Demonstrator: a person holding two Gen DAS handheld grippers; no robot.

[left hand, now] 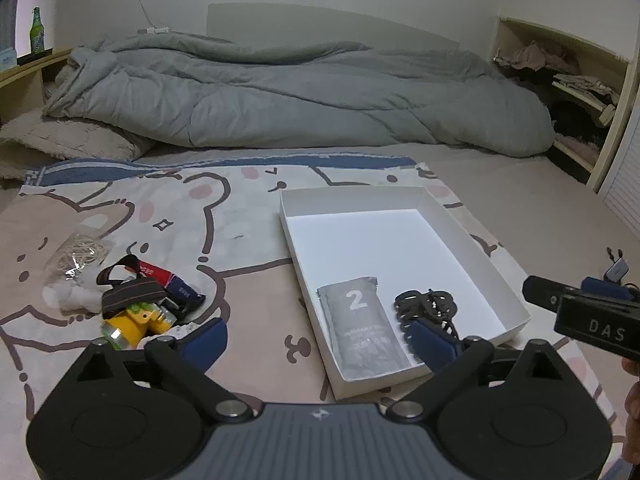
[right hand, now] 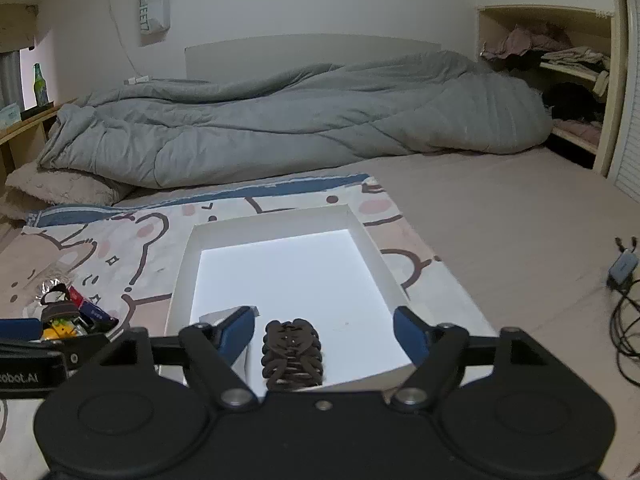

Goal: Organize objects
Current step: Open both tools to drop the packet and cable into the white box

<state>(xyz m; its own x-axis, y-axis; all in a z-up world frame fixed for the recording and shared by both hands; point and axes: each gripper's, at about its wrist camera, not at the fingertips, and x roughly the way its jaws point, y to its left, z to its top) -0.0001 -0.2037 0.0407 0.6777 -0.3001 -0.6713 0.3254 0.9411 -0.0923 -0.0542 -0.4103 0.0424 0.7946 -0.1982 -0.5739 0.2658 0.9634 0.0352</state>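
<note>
In the left wrist view, a white box (left hand: pixel 472 248) is seen on a cartoon-printed blanket (left hand: pixel 168 216). A grey pouch marked "2" (left hand: pixel 360 324) and a black braided item (left hand: pixel 426 304) are held in its near end, side by side. A small pile of objects (left hand: pixel 140 300) is left outside, on the blanket. The left gripper (left hand: pixel 316 340) is shown with jaws spread, nothing between them.

In the right wrist view, the right gripper (right hand: pixel 324 332) is seen above the box's near edge, jaws spread and empty, with the braided item below them.

Grey duvet (left hand: pixel 296 92) bunched behind, green bottle (left hand: pixel 36 32) far left.
</note>
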